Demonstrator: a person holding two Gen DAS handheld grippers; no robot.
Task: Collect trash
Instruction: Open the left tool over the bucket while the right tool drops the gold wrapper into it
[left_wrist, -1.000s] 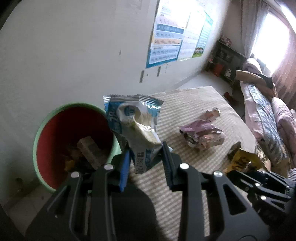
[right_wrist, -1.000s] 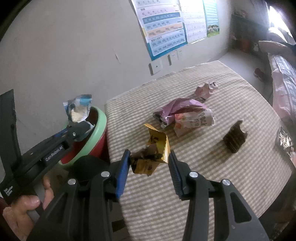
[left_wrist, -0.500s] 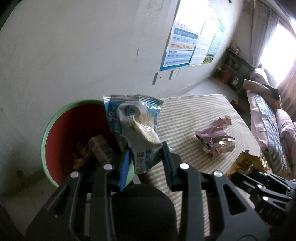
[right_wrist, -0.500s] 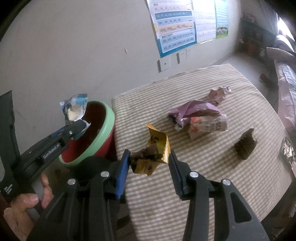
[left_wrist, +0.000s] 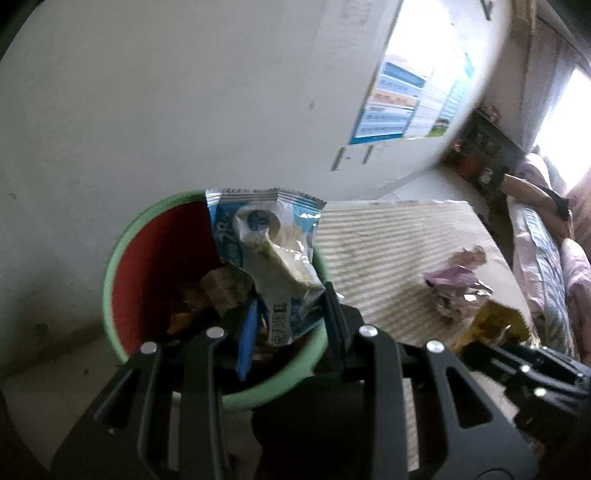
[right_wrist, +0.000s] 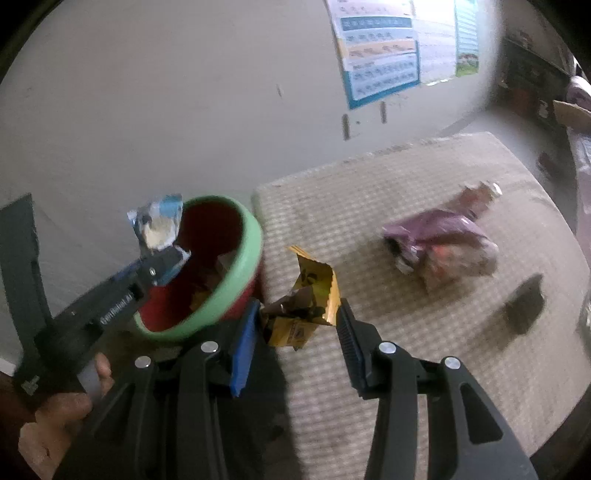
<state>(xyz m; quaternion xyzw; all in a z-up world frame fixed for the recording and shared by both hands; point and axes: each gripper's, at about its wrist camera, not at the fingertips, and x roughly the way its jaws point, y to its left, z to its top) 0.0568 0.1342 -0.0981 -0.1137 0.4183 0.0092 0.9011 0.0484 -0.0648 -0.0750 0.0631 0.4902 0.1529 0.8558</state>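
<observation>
Nearest, left gripper (left_wrist: 288, 325) pinches a blue-and-white wrapper (left_wrist: 271, 254) above the red, green-rimmed bin (left_wrist: 122, 266), which already holds scraps and stands just off the surface's (right_wrist: 424, 369) near-left corner. Right gripper (right_wrist: 295, 325) pinches a crumpled gold wrapper (right_wrist: 310, 306) above that corner of the checked surface. Farther along it lie a purple foil bag (right_wrist: 439, 240), a dark wrapper (right_wrist: 524, 302) toward the right edge, and a small pink wrapper (right_wrist: 480, 192). Posters (right_wrist: 384, 55) hang on the wall beyond.
</observation>
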